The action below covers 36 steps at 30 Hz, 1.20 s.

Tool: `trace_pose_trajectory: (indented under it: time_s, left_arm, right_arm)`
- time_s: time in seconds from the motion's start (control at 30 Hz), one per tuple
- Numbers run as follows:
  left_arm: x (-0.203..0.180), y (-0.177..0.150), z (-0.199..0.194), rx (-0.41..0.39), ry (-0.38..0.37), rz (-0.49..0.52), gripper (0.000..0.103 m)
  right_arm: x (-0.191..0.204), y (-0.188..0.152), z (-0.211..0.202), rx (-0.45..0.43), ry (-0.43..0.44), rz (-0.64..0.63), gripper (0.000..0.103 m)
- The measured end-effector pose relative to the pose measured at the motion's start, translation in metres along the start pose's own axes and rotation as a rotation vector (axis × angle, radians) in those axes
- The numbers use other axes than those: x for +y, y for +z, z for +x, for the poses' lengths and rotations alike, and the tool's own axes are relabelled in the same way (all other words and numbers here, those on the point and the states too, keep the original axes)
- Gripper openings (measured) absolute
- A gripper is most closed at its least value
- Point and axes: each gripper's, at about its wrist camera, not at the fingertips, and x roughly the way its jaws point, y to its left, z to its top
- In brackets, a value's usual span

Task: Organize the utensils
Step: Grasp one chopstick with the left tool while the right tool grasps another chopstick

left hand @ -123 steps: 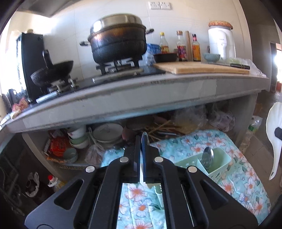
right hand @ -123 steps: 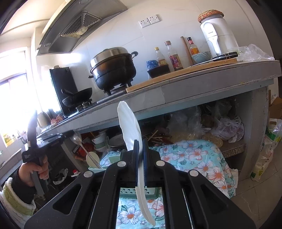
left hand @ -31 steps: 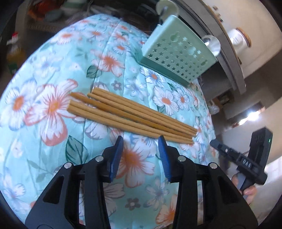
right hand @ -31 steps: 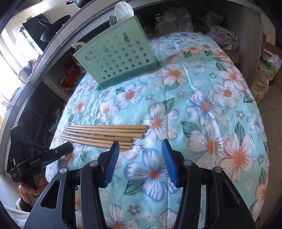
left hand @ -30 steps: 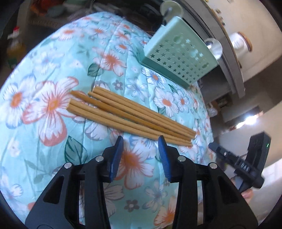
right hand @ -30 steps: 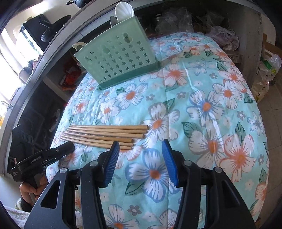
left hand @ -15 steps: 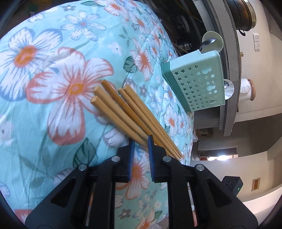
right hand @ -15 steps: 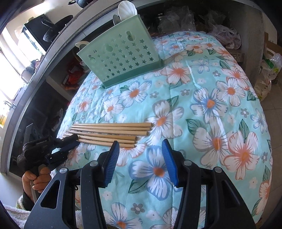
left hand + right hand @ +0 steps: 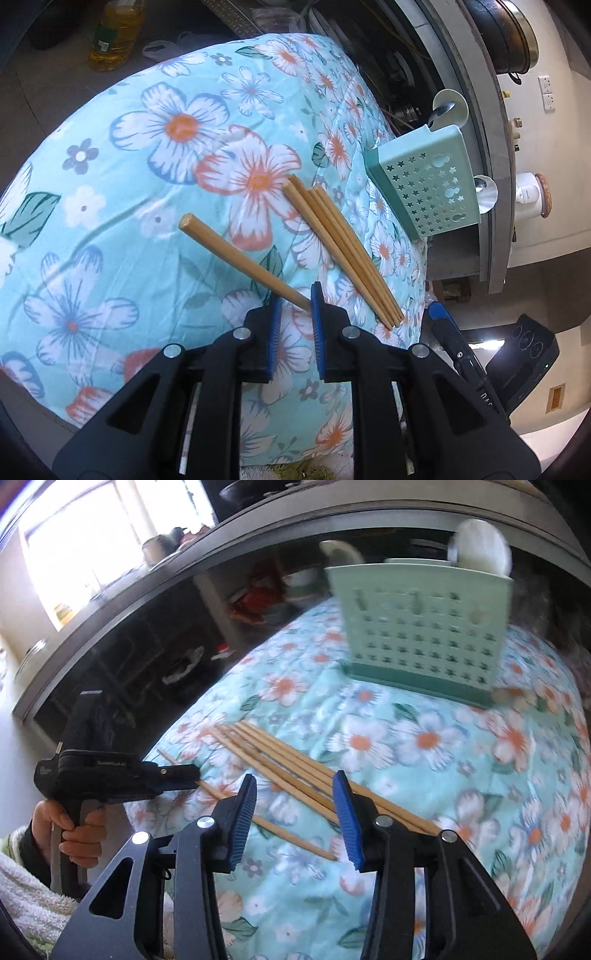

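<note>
Tan wooden chopstick [image 9: 243,262] is pinched near its thin end in your left gripper [image 9: 295,295], lifted off the floral tabletop [image 9: 129,184] w/ other chopsticks [image 9: 343,251] lying beside; prob. bound for mint perforated caddy [image 9: 424,627]. Right gripper [image 9: 295,812] fingers spread wide, holding nothing.

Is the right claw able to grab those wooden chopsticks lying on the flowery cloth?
Probably yes. The right claw is open just above the bundle of wooden chopsticks on the floral cloth, with nothing between them.
</note>
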Motion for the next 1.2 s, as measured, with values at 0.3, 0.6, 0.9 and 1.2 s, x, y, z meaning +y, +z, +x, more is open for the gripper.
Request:
trace_pose_trajectory:
  time_s: [0.3, 0.6, 0.9, 1.2]
  left_arm:
    - [0.003, -0.011, -0.004, -0.024, -0.005, 0.008, 0.015]
    - [0.006, -0.013, -0.006, -0.025, -0.011, 0.019, 0.016]
    - [0.006, -0.014, -0.006, -0.034, -0.014, 0.028, 0.016]
    - [-0.021, -0.009, -0.031, -0.170, 0.051, 0.201, 0.014]
  right_arm:
    - [0.047, 0.026, 0.088, 0.257, 0.121, -0.354, 0.021]
    - [0.068, 0.037, 0.116, 0.312, 0.103, -0.494, 0.020]
    - [0.075, 0.046, 0.120, 0.246, 0.041, -0.500, 0.007]
    - [0.033, 0.082, 0.035, -0.058, -0.126, -0.316, 0.007]
